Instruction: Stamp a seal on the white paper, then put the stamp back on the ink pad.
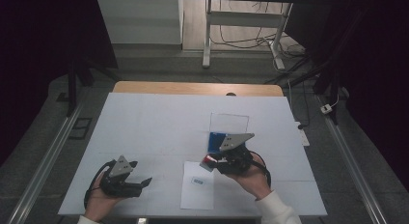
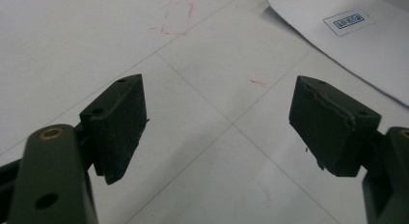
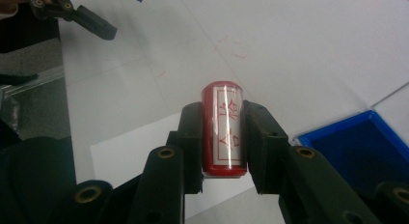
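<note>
My right gripper (image 3: 223, 132) is shut on a red cylindrical stamp (image 3: 223, 125) with a white label of red characters; the pads press its two sides. In the high view the right gripper (image 1: 215, 162) holds the stamp (image 1: 209, 160) above the upper right corner of a white paper sheet (image 1: 197, 185) that bears a small blue-framed mark (image 1: 197, 181). A blue ink pad (image 1: 218, 141) lies just behind, its clear lid (image 1: 229, 122) raised. My left gripper (image 1: 143, 184) rests at the table's near left, open, nothing between its fingers (image 2: 120, 122).
A large white mat (image 1: 159, 122) covers the wooden table (image 1: 144, 87). Faint red marks (image 2: 176, 21) stain the mat. The paper sheet (image 2: 357, 45) lies to the left gripper's far right. Desk legs and cables (image 1: 241, 38) stand on the floor beyond.
</note>
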`<action>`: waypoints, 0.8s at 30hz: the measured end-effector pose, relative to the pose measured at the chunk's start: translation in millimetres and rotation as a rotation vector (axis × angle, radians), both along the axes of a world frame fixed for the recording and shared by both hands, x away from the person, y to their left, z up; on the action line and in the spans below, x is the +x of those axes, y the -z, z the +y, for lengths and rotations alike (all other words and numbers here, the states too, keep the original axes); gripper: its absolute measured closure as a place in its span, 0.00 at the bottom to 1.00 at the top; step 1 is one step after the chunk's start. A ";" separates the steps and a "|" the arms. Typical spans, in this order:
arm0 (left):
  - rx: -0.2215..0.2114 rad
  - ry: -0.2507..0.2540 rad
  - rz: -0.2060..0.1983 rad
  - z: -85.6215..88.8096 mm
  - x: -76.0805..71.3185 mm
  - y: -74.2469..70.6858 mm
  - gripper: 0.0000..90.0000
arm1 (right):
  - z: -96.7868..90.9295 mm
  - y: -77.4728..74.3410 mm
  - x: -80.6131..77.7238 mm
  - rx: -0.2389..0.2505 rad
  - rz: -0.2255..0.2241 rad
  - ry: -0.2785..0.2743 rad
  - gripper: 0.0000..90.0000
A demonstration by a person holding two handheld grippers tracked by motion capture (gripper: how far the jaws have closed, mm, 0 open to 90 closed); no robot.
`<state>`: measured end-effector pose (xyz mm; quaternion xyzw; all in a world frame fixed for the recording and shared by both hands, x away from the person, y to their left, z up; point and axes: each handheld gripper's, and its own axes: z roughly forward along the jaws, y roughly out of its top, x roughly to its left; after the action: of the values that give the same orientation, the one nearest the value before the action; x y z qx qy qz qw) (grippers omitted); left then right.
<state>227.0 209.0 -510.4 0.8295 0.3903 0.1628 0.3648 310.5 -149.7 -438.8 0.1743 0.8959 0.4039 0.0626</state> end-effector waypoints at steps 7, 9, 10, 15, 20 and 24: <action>-0.003 0.000 0.002 0.8 0.3 0.4 0.24 | -5.3 -2.7 2.0 -0.009 -0.022 0.026 0.77; -0.002 0.000 0.002 0.9 0.3 0.6 0.24 | -6.5 -2.5 2.9 -0.010 -0.027 0.032 0.77; 0.002 -0.001 0.001 0.8 0.3 0.7 0.24 | -7.1 -2.6 3.3 -0.012 -0.029 0.035 0.77; -0.002 -0.001 0.003 1.4 0.2 0.5 0.24 | -10.3 -3.8 5.3 -0.026 -0.044 0.055 0.77; 0.001 0.000 -0.003 1.1 -0.9 0.0 0.24 | -22.7 -8.1 13.6 -0.017 -0.060 0.093 0.77; -0.001 0.001 -0.003 0.9 -0.6 -0.5 0.24 | -34.5 -8.6 21.4 -0.015 -0.062 0.137 0.77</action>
<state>226.5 209.9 -509.9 0.8292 0.3896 0.1635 0.3660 331.9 -184.1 -430.3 0.2221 0.8825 0.3970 0.1193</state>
